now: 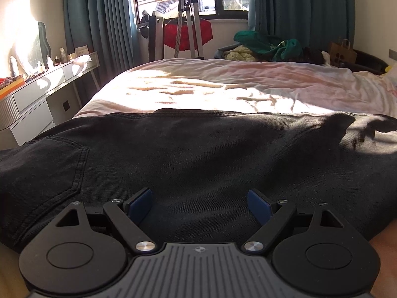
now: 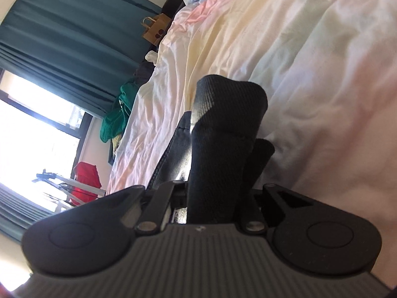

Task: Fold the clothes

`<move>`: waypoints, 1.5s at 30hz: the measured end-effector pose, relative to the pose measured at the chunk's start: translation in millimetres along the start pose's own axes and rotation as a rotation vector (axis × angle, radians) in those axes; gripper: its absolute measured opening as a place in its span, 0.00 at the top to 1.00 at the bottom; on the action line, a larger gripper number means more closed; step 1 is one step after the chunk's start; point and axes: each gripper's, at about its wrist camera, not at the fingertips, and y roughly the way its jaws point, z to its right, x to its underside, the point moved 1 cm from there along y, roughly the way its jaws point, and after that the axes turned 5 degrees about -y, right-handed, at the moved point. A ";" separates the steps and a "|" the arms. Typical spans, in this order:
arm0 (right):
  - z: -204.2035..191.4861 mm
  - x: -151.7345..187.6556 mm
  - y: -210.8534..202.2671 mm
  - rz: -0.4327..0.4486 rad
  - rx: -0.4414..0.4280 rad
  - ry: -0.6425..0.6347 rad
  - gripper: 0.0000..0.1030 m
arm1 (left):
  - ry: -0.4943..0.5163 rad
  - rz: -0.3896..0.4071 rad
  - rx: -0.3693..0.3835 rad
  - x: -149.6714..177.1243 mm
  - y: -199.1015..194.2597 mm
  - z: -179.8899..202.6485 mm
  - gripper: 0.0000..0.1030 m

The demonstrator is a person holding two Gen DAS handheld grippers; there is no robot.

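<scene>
You are early in the fold: the black jeans lie spread along the bed's near edge, your left gripper spread wide over them, your right gripper pinching a bunched end.

Right wrist view, camera rolled sideways. Right gripper closed on a bunched fold of black jeans; the fabric rises straight ahead from between the fingers, which it mostly hides. A stitched seam edge of the same garment runs just left of the clamped fold. Pale rumpled bedsheet fills the area ahead and to the right. Far ahead-left: teal curtain, brown paper bag, green cloth heap. Left of the claw: bright window, red item.
</scene>
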 end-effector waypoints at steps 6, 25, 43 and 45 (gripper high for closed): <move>-17.9 -1.1 -5.4 0.027 0.022 -0.166 0.87 | 0.018 -0.011 -0.010 1.1 2.7 0.9 0.16; -146.3 35.3 -52.9 0.271 0.055 -0.761 0.87 | 0.023 0.026 -0.019 -6.5 -0.3 -7.2 0.19; -213.4 361.6 -63.5 -0.045 -0.347 -1.532 0.87 | -0.272 0.216 0.021 -45.0 -69.5 -82.9 0.16; -200.9 377.3 -62.1 -0.026 -0.333 -1.600 0.87 | -0.314 0.192 0.051 -46.3 -67.5 -89.5 0.16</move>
